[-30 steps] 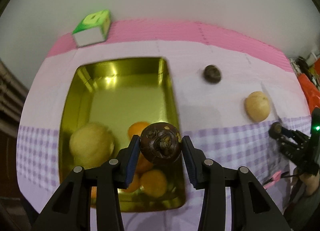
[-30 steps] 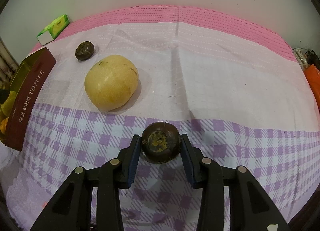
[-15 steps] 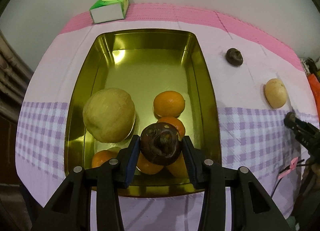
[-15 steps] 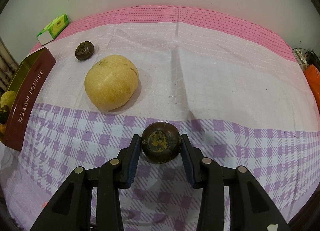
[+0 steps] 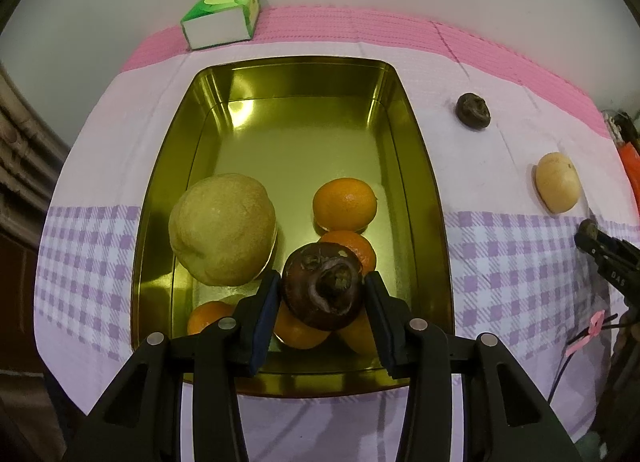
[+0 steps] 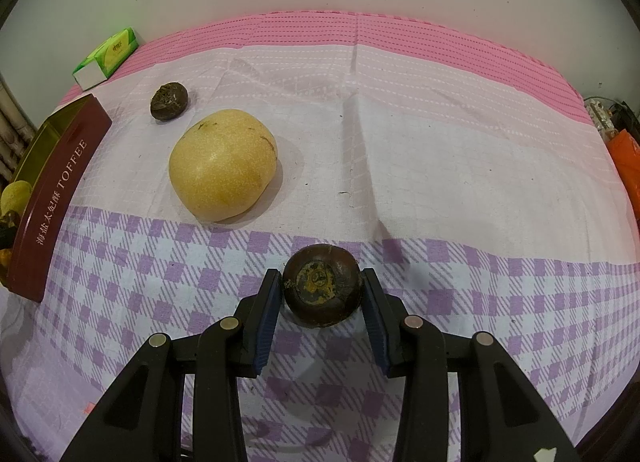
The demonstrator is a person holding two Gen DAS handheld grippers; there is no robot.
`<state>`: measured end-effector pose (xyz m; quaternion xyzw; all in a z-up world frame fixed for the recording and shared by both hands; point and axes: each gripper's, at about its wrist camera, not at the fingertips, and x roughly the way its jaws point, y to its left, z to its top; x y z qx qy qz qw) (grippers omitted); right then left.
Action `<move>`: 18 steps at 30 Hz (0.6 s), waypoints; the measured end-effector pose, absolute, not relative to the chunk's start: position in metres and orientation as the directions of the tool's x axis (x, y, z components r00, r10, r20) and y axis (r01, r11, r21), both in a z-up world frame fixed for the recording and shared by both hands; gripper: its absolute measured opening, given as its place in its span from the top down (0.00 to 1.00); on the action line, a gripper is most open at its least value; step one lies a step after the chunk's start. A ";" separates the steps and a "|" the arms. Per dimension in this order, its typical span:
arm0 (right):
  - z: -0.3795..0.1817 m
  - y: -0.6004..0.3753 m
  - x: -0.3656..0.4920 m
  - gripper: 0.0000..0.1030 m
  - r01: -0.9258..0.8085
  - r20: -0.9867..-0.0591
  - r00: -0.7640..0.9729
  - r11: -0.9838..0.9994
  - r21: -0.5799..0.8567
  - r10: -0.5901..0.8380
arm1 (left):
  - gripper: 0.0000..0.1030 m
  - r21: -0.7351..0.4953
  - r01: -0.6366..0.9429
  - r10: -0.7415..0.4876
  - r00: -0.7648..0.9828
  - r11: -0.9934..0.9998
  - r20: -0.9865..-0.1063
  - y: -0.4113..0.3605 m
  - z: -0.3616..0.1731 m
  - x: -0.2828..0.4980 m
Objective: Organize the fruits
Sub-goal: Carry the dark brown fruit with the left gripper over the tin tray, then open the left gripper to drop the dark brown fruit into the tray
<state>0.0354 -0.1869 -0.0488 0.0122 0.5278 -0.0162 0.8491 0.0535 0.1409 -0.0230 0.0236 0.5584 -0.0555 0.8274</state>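
Observation:
My left gripper (image 5: 322,294) is shut on a dark brown mangosteen (image 5: 322,287), held over the near end of the gold tin (image 5: 420,166). The tin holds a large yellow pear (image 5: 222,229) and several oranges (image 5: 345,204). My right gripper (image 6: 321,294) is shut on a second mangosteen (image 6: 322,287) just above the checked cloth. A yellow pear (image 6: 222,164) and a third mangosteen (image 6: 169,101) lie on the cloth left of and beyond it. They also show in the left wrist view, the pear (image 5: 557,187) and the mangosteen (image 5: 473,110).
The tin's maroon "TOFFEE" side (image 6: 56,198) stands at the left edge of the right wrist view. A green-and-white tissue pack (image 5: 221,16) lies behind the tin near the wall. An orange object (image 6: 624,158) sits at the far right edge.
My left gripper carried its mangosteen from the tin's right rim to over the tin and lower toward the oranges. My right gripper and its mangosteen have stayed in place.

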 end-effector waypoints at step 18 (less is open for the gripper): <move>-0.043 -0.182 0.033 0.65 0.025 -0.888 0.458 0.999 -0.035 -0.043 | 0.28 -0.027 0.138 -0.084 0.428 0.990 -0.900 0.146 -0.006 0.037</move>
